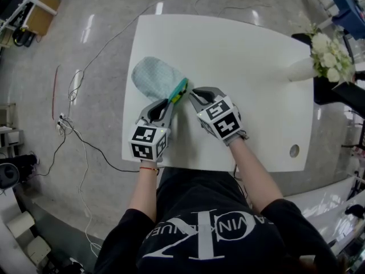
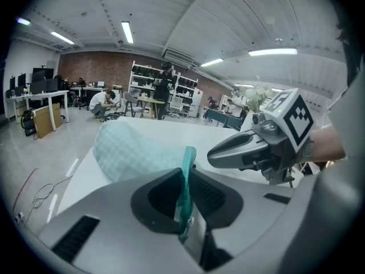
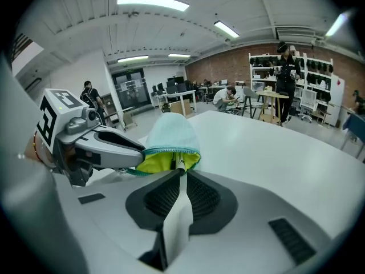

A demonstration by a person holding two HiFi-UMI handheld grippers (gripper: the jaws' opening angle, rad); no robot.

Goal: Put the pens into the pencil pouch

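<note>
Grey workshop floor with trailing cables surrounds one white rectangular table [image 1: 239, 56], on which the pale blue checked fabric pencil pouch [image 1: 157, 79] lies near the left end. Most of its inside is hidden: only a strip of yellow lining [image 3: 154, 163] shows, with the end of one pale pen with a dark band [image 3: 177, 164] standing in the mouth. Any other pens are out of sight. The left gripper [image 1: 171, 103] is clamped on the pouch's teal zip edge [image 2: 187, 176], holding the mouth up. The right gripper [image 1: 195, 94] sits just before the opening with its jaws nearly together, a slim slit between them. Whether its pads touch the pen cannot be told. At the far right edge stands one white vase of white flowers [image 1: 302, 67], partly cut off.
</note>
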